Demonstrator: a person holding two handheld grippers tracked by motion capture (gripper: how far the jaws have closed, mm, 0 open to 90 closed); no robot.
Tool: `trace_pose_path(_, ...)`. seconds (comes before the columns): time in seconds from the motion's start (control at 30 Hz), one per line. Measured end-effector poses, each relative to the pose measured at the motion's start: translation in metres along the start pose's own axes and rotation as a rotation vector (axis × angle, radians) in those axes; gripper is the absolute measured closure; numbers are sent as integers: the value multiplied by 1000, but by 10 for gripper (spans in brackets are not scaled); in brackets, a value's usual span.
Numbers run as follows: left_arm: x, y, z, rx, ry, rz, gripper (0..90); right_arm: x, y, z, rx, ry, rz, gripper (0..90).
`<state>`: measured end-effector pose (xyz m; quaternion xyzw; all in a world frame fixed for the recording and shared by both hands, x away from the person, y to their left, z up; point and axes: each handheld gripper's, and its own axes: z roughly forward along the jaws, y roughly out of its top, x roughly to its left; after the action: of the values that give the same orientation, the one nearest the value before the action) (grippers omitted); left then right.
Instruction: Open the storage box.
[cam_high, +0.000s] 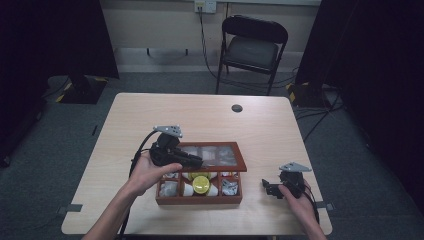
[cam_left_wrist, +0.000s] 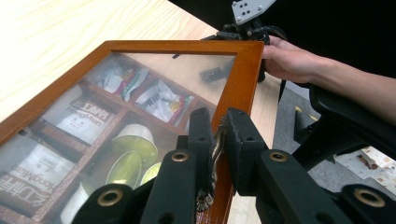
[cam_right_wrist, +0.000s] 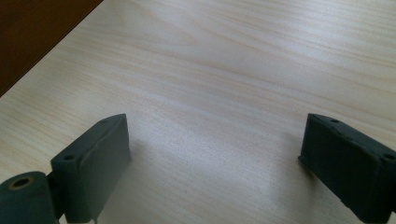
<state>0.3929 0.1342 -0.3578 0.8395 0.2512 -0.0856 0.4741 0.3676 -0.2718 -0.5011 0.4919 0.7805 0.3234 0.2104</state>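
Lid glass fogs sachets beneath; jaws grip frame.

One wooden box (glass-lidded), two grippers, one chair.

Light wood table on grey carpet; black folding chair stood at 12 o'clock against a pale wall (socket above); dark curtains hung at 10 and 2 o'clock.

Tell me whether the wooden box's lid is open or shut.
Partly open: the glass-paned lid is lifted off the wooden box, its front edge pinched by the left gripper; compartments show beneath.
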Motion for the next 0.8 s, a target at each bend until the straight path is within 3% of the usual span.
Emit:
trace_pose_path(0.17, 4, 5, -4, -26, -7, -26, 809, 0, 0, 0, 0, 0, 0, 73)
trace_pose_path(0.8, 8, 15, -9, -41, -3, -12, 811, 0, 0, 0, 0, 0, 0, 73)
